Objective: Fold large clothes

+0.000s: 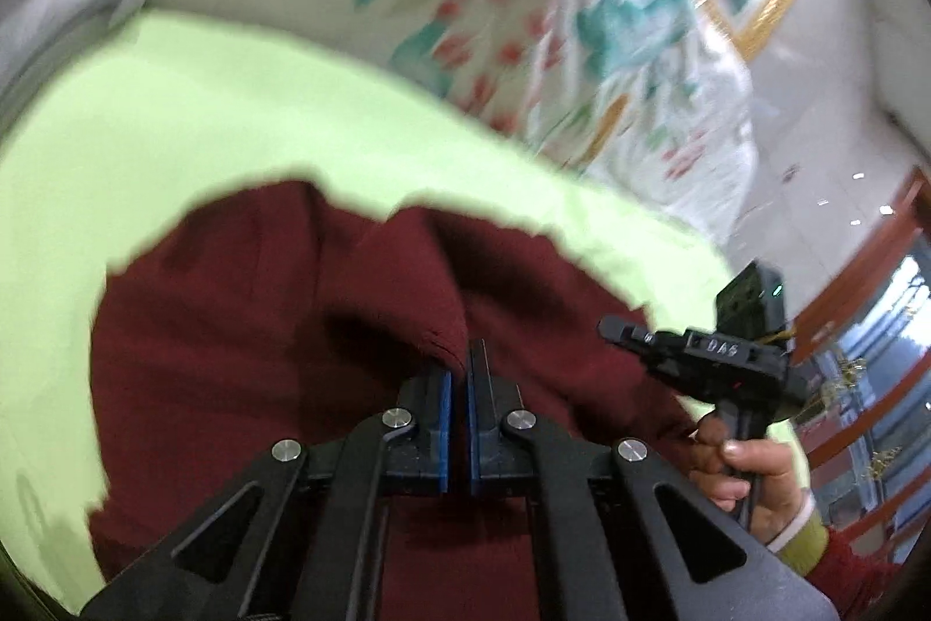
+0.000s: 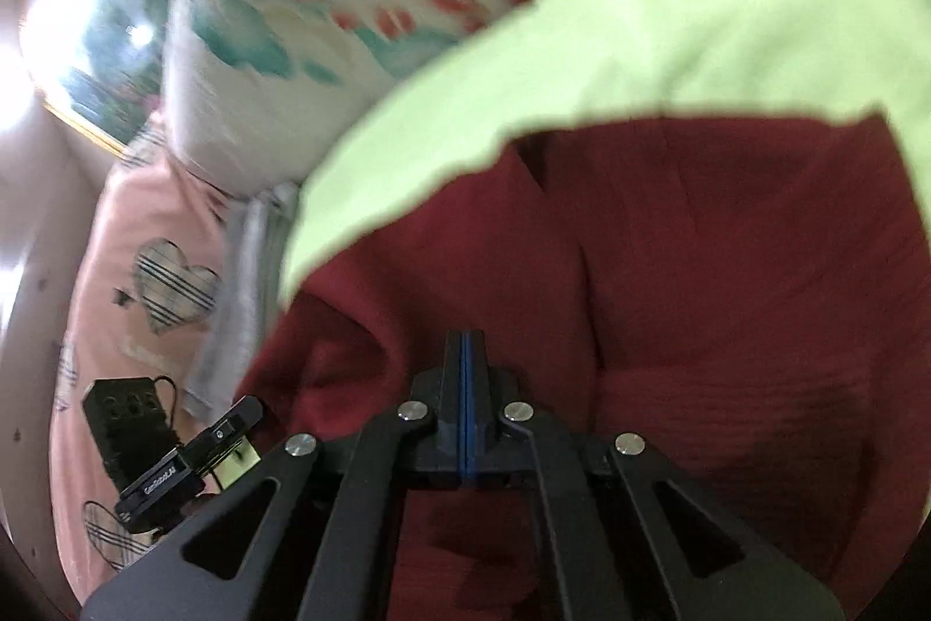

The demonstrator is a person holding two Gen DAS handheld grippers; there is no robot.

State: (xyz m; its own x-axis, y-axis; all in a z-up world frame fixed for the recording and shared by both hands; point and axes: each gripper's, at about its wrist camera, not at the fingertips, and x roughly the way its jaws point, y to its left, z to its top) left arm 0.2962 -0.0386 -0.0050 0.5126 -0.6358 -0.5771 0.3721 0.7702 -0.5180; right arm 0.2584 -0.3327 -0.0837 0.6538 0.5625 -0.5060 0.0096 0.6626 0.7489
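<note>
Two tools work a dark red garment (image 1: 244,307) spread on a lime-green sheet (image 1: 192,114): the left tool (image 1: 459,365) has its pads nearly together with a fold of the cloth's edge running into the narrow gap at 12 o'clock, so it seems to pinch that edge, though blur leaves this unsure. The right tool (image 2: 465,347) is fully closed, seemingly on nothing, with the garment (image 2: 727,283) below it stretching toward 1 o'clock; the left looks better placed to carry the fold.
</note>
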